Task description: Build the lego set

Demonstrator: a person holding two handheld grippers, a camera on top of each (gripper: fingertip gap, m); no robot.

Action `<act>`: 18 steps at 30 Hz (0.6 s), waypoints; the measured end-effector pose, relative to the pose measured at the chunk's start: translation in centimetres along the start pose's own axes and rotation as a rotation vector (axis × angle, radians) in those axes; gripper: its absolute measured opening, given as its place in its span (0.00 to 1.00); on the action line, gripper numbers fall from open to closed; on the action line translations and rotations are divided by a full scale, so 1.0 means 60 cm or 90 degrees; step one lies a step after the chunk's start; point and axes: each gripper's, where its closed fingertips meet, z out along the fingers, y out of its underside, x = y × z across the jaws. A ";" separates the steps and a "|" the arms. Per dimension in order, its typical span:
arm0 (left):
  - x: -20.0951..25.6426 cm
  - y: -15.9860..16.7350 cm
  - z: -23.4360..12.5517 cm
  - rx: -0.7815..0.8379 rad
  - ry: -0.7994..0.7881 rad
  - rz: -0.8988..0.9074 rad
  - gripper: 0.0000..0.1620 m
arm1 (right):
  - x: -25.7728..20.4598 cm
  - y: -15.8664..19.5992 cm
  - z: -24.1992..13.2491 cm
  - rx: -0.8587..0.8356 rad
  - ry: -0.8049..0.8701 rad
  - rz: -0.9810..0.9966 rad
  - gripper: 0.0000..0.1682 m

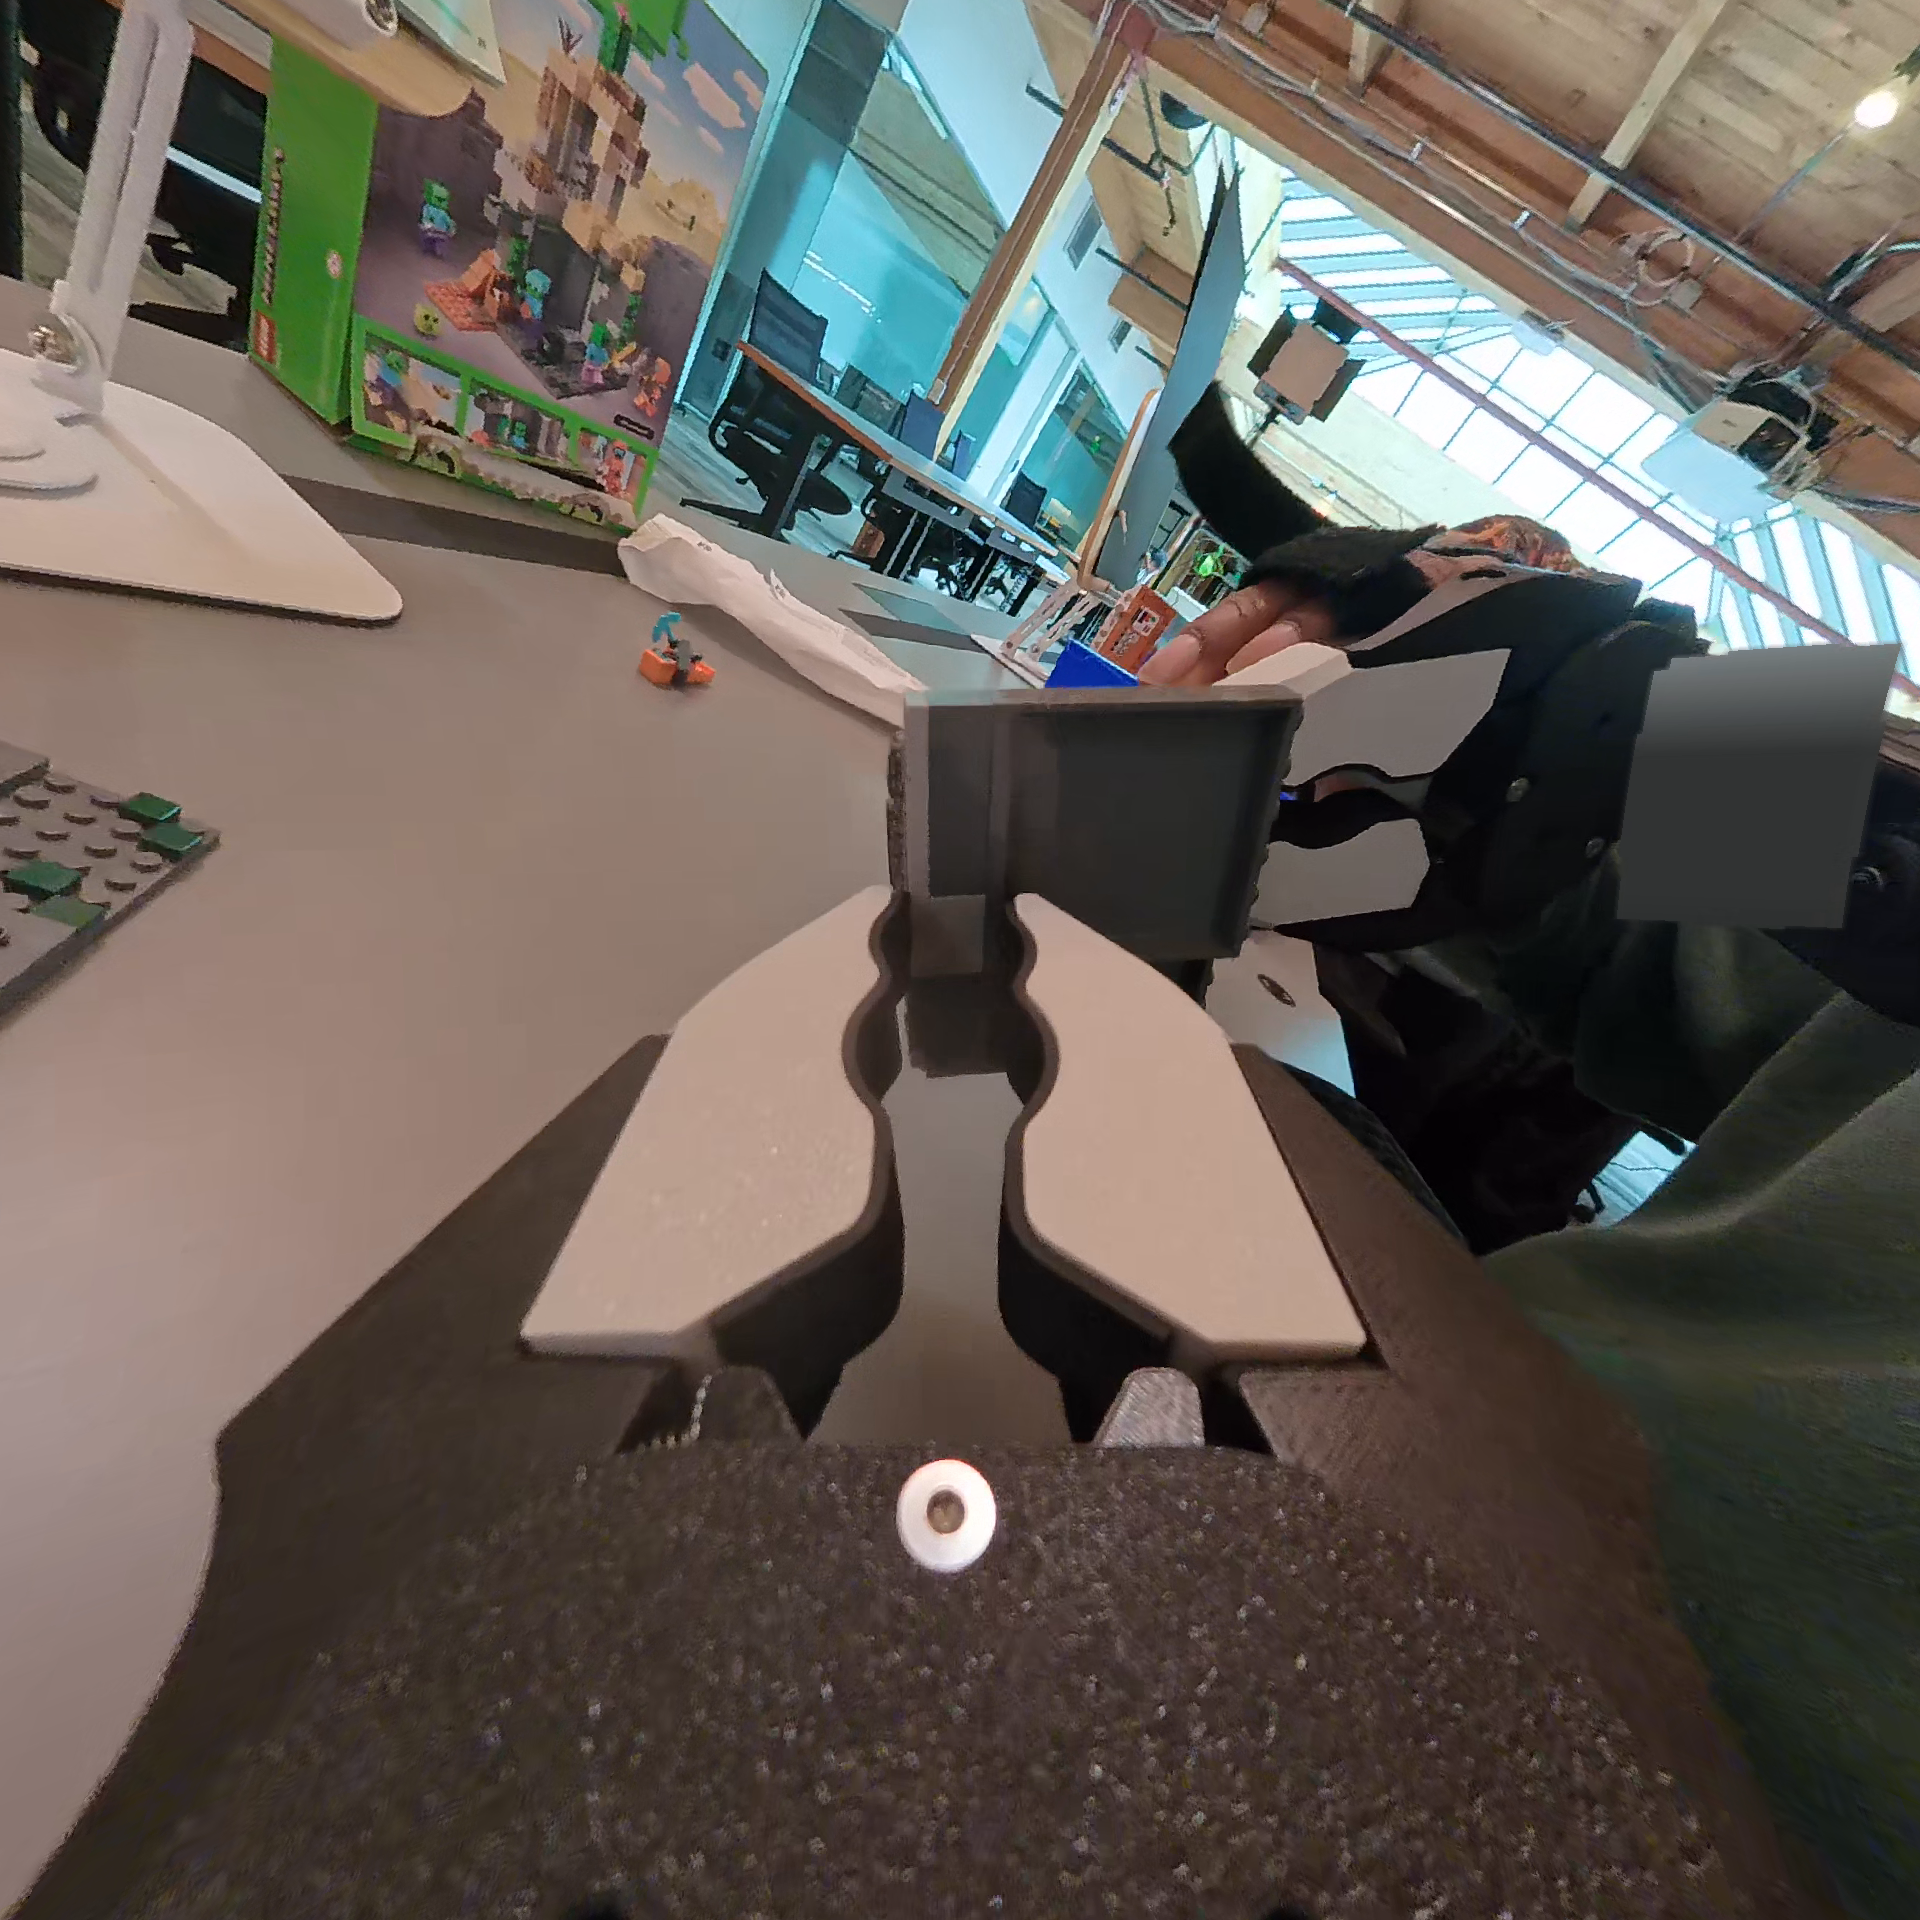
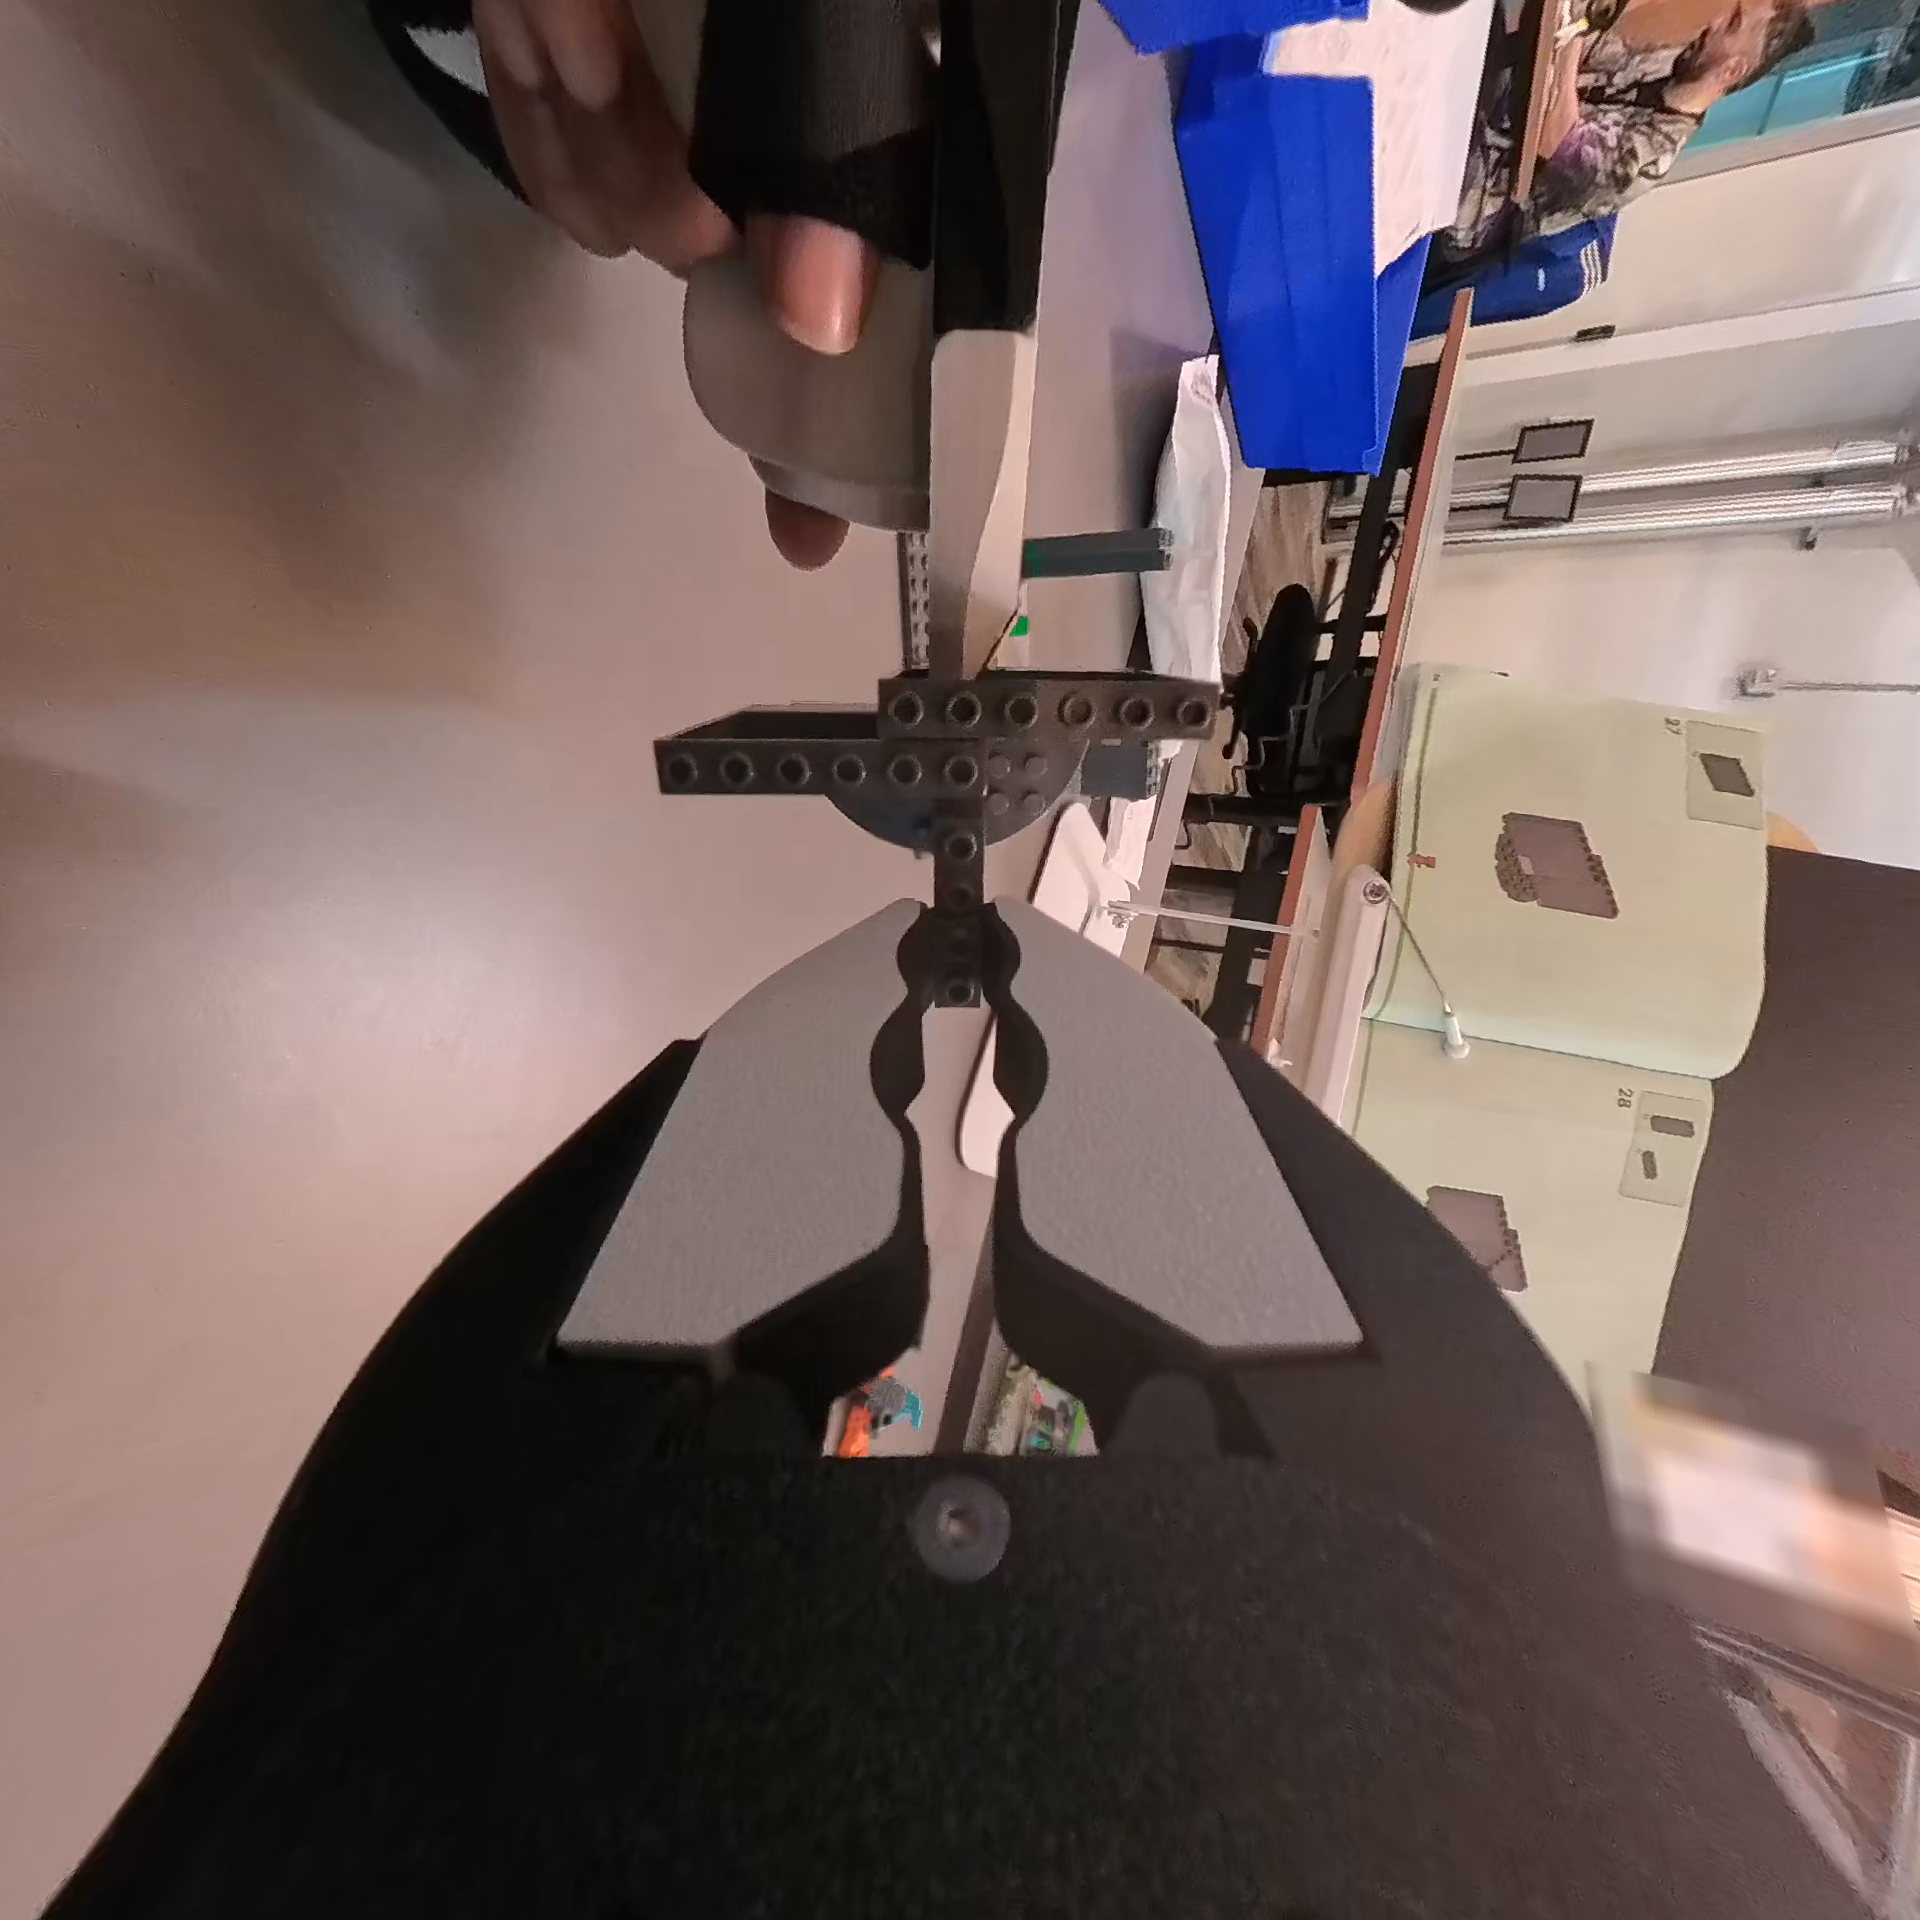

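A dark grey brick assembly (image 1: 1091, 821) is held in the air between both grippers, above the grey table. My left gripper (image 1: 951, 909) is shut on its near edge. The same assembly (image 2: 935, 743) shows its studded bars and a round plate in the right wrist view. My right gripper (image 2: 958, 914) is shut on a narrow studded bar that sticks out of the assembly. The right gripper (image 1: 1299, 805), with a hand on it, comes in from the right. The left gripper (image 2: 951, 655) reaches the assembly from above.
A grey baseplate (image 1: 83, 883) with green tiles lies at the left. The set's box (image 1: 499, 260), a white stand base (image 1: 156, 499), a small orange figure (image 1: 675, 665) and a white bag (image 1: 769, 613) are farther back. A blue bin (image 2: 1299, 260) and an open instruction booklet (image 2: 1558, 883) also show. Tip to tip, the grippers are about 5 centimetres apart.
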 end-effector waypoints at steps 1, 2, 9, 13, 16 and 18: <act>0.002 -0.001 0.000 0.003 0.005 0.000 0.10 | 0.001 -0.001 -0.002 0.005 0.002 0.005 0.04; 0.003 -0.004 -0.001 0.008 0.007 0.000 0.10 | 0.003 -0.002 -0.003 0.010 0.006 0.007 0.04; 0.007 -0.019 -0.002 0.043 0.018 -0.015 0.10 | 0.017 -0.009 -0.008 0.012 0.044 -0.006 0.05; 0.012 -0.030 -0.007 0.072 0.031 -0.020 0.10 | 0.031 -0.017 -0.012 0.019 0.061 -0.006 0.05; 0.014 -0.038 -0.011 0.093 0.047 -0.042 0.10 | 0.037 -0.022 -0.016 0.025 0.067 -0.009 0.05; 0.016 -0.040 -0.013 0.100 0.054 -0.046 0.10 | 0.042 -0.024 -0.018 0.030 0.071 -0.006 0.05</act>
